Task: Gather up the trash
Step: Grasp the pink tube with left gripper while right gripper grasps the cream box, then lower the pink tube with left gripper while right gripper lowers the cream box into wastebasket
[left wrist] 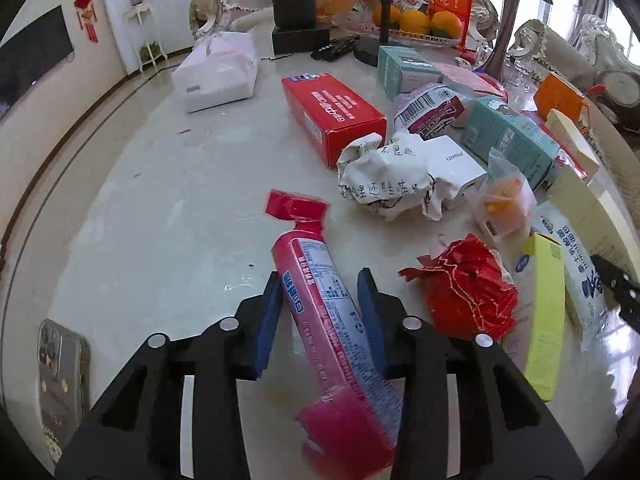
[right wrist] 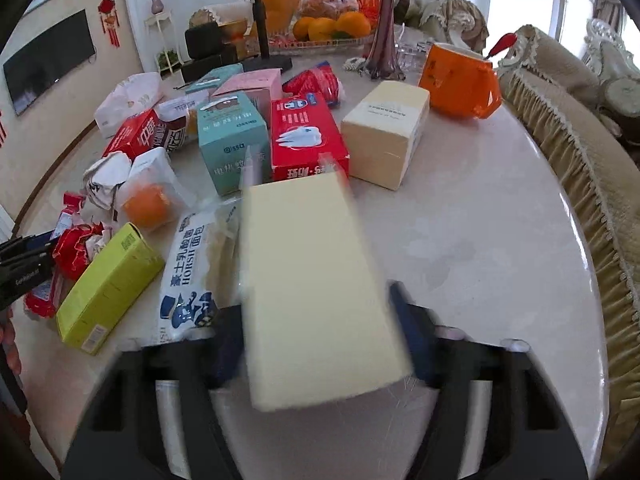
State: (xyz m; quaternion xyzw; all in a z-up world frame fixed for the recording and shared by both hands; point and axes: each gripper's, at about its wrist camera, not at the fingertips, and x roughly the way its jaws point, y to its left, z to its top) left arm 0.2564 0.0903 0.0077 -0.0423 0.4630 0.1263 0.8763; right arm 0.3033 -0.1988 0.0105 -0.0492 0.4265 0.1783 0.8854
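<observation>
My left gripper is shut on a pink snack wrapper, a long tube-shaped packet held just above the marble table. My right gripper is shut on a pale yellow box, held above the table and blurred. Trash lies in a heap: a crumpled red paper, a crumpled white paper with writing, a lime-green carton, a white bread bag and a clear bag with an orange thing.
Red boxes, teal boxes, a second pale yellow box, a tissue pack, an orange mug, a vase and a fruit tray stand further back. A phone lies at the near left edge.
</observation>
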